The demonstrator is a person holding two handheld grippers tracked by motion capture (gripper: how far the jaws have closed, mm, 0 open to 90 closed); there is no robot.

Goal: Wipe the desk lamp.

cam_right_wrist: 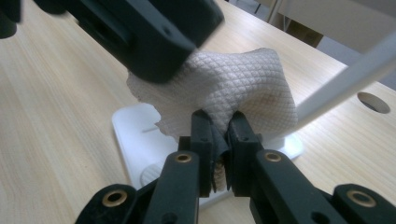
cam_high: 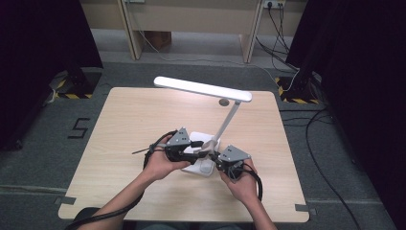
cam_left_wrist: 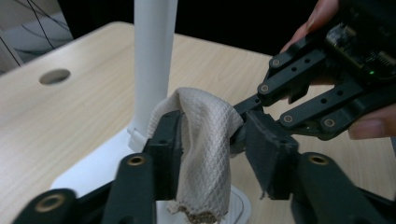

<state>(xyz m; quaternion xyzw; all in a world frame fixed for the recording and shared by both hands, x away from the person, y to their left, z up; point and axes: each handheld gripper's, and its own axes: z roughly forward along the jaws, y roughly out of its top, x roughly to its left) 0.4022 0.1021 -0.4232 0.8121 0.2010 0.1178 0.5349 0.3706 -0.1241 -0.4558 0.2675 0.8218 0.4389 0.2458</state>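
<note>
— Anything to read here?

— One mark: a black "5" point(cam_high: 81, 128) on the grey floor point(cam_high: 43, 158), left of the table point(cam_high: 124, 115).

— Any brand on the lamp point(cam_high: 203, 89) or the cloth point(cam_left_wrist: 205, 140)?

— None that I can make out; the circuit board point(cam_left_wrist: 362, 44) may carry print, but it's too small to read.

Light wooden table point(cam_high: 119, 129) (round cable hole point(cam_high: 223, 102) near far edge): white desk lamp point(cam_high: 206, 163) stands on it.

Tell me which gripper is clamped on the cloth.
The right gripper: its jaws pinch the cloth. The left gripper stands open, with the cloth draped between its jaws.
</note>
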